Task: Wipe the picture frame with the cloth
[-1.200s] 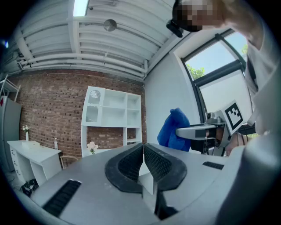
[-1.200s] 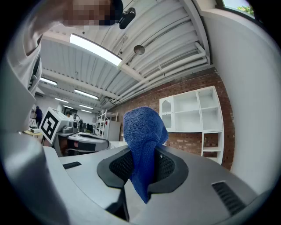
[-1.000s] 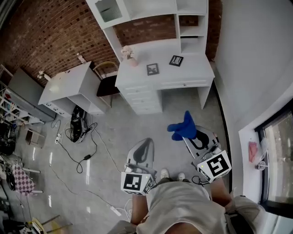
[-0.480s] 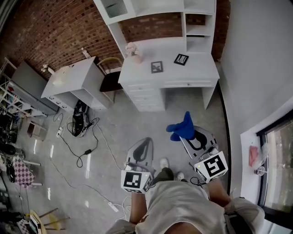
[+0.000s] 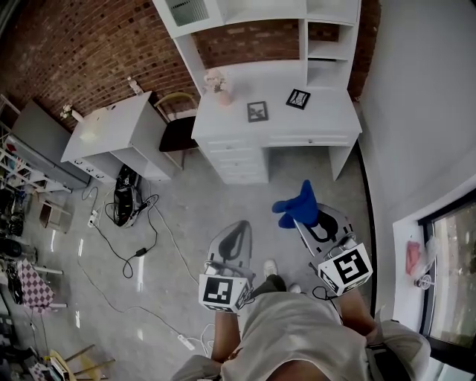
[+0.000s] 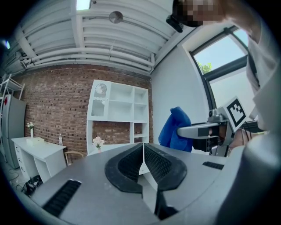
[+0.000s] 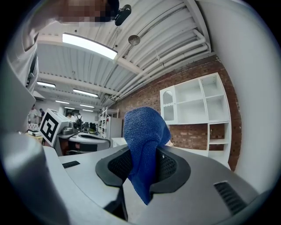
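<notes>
Two picture frames stand on the white desk (image 5: 327,119) far ahead: a grey one (image 5: 257,111) and a dark one (image 5: 298,98). My right gripper (image 5: 312,220) is shut on a blue cloth (image 5: 297,206), which bunches up above its jaws (image 7: 143,154). My left gripper (image 5: 233,242) is shut with nothing between its jaws (image 6: 142,161). Both grippers are held low in front of the person, well short of the desk. The blue cloth (image 6: 174,129) and right gripper also show in the left gripper view.
A white hutch shelf (image 5: 253,22) sits on the desk against the brick wall, with a small flower pot (image 5: 218,85) at the desk's left. A chair (image 5: 175,130) and a second white desk (image 5: 111,138) stand to the left. Cables (image 5: 137,231) lie on the floor.
The person has stepped slightly toward the desk; the view shifted a little. Both grippers keep their pose, the cloth still held.
</notes>
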A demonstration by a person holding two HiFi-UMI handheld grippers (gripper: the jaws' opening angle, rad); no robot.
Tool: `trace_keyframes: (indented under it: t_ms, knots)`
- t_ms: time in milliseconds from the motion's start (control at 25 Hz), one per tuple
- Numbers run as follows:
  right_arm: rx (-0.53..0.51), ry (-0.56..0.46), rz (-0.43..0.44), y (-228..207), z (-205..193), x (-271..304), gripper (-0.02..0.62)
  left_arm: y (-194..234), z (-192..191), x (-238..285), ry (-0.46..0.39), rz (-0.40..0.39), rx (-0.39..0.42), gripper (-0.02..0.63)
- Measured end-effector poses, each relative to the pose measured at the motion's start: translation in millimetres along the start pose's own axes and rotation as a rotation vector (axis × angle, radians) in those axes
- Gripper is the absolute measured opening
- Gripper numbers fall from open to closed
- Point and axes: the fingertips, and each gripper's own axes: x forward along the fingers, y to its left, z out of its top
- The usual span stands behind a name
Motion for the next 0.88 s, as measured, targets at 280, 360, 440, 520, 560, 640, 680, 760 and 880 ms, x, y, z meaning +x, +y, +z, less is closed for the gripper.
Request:
trace_keyframes:
  t_ms: [280, 360, 440, 520, 560, 640, 680, 760, 880]
  knots:
    - [0.013, 0.031, -0.036, -7, -2, 53, 0.110, 46, 6, 28, 0.002, -0.039, -0.002, 0.009]
    - [0.013, 0.039, -0.043, -8, -2, 66, 0.110, 59, 6, 35, 0.006, -0.047, -0.004, 0.009]
    - [0.014, 0.048, -0.052, -10, -4, 78, 0.110, 70, 5, 43, 0.008, -0.055, -0.001, 0.009]
    - [0.012, 0.056, -0.061, -11, -6, 88, 0.110, 79, 1, 49, 0.017, -0.064, 0.001, 0.009]
    - [0.013, 0.060, -0.066, -12, -7, 93, 0.110, 83, 0, 52, 0.020, -0.070, 0.000, 0.009]
    - [0.013, 0.065, -0.076, -14, -6, 104, 0.110, 92, 2, 59, 0.013, -0.085, -0.001, 0.009]
    - [0.013, 0.066, -0.081, -15, -6, 110, 0.110, 96, 3, 63, 0.011, -0.093, -0.003, 0.009]
    - [0.012, 0.067, -0.091, -17, -5, 119, 0.110, 104, 3, 70, 0.016, -0.109, -0.004, 0.009]
    - [0.017, 0.079, -0.104, -21, -8, 126, 0.110, 110, -1, 80, 0.022, -0.119, -0.004, 0.009]
